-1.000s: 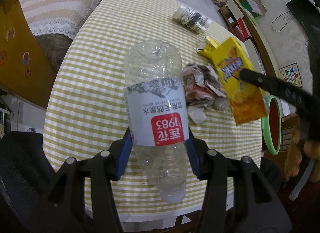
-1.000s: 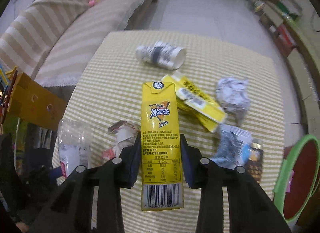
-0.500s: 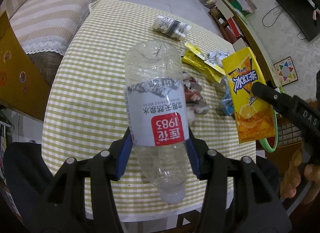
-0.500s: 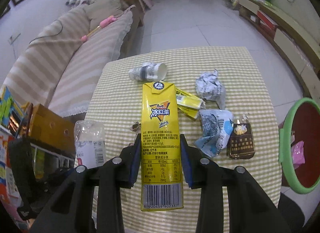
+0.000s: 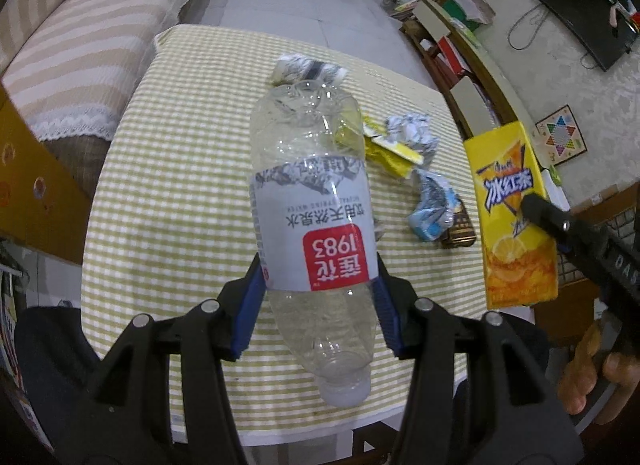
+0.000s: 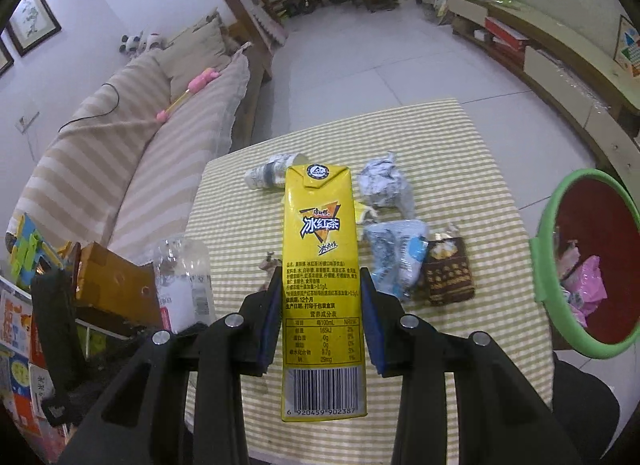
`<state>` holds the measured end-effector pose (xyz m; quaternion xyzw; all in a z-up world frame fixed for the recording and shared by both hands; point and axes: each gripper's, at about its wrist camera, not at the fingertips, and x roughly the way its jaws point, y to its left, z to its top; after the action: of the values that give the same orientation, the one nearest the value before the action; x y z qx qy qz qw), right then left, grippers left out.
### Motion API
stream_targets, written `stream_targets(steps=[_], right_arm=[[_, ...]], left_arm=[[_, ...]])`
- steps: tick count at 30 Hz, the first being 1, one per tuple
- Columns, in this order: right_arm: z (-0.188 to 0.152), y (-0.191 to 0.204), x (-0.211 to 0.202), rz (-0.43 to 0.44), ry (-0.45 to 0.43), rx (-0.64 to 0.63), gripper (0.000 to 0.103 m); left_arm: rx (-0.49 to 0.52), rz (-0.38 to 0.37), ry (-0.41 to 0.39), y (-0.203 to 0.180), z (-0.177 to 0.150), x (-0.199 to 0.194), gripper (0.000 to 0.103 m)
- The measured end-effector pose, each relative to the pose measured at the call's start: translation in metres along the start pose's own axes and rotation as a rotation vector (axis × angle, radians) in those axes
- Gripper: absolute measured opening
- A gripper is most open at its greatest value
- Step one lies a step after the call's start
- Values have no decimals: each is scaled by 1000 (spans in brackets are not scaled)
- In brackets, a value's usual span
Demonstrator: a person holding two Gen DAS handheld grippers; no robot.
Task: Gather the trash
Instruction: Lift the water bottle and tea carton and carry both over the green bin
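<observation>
My left gripper (image 5: 318,297) is shut on a clear plastic water bottle (image 5: 312,201) with a white and red label, held above the checked table (image 5: 192,169). My right gripper (image 6: 320,317) is shut on a yellow iced tea carton (image 6: 320,265), held high over the table's near side. The carton also shows in the left wrist view (image 5: 516,217), and the bottle in the right wrist view (image 6: 182,277). A paper cup (image 6: 270,175), a crumpled paper ball (image 6: 384,185), a blue-white wrapper (image 6: 396,257) and a brown packet (image 6: 448,269) lie on the table.
A green-rimmed bin (image 6: 592,265) with a red inside and some pink trash stands right of the table. A striped sofa (image 6: 120,169) is on the left. A low shelf unit (image 6: 560,65) runs along the right wall. A yellow wrapper (image 5: 392,149) lies mid-table.
Both grippers have risen and pulled back from the table with the bottle and the carton; the table looks smaller and the bin has come further into the right wrist view.
</observation>
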<state>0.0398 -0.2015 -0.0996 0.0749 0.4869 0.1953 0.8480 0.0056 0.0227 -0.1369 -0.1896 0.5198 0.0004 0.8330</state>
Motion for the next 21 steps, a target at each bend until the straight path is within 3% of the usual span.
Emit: stream_targets(steps=[21], right_arm=[[-23,-63,-48,-56,-61,163,35]], left_arm=[[177,-85,-23,-87,15,0,48]])
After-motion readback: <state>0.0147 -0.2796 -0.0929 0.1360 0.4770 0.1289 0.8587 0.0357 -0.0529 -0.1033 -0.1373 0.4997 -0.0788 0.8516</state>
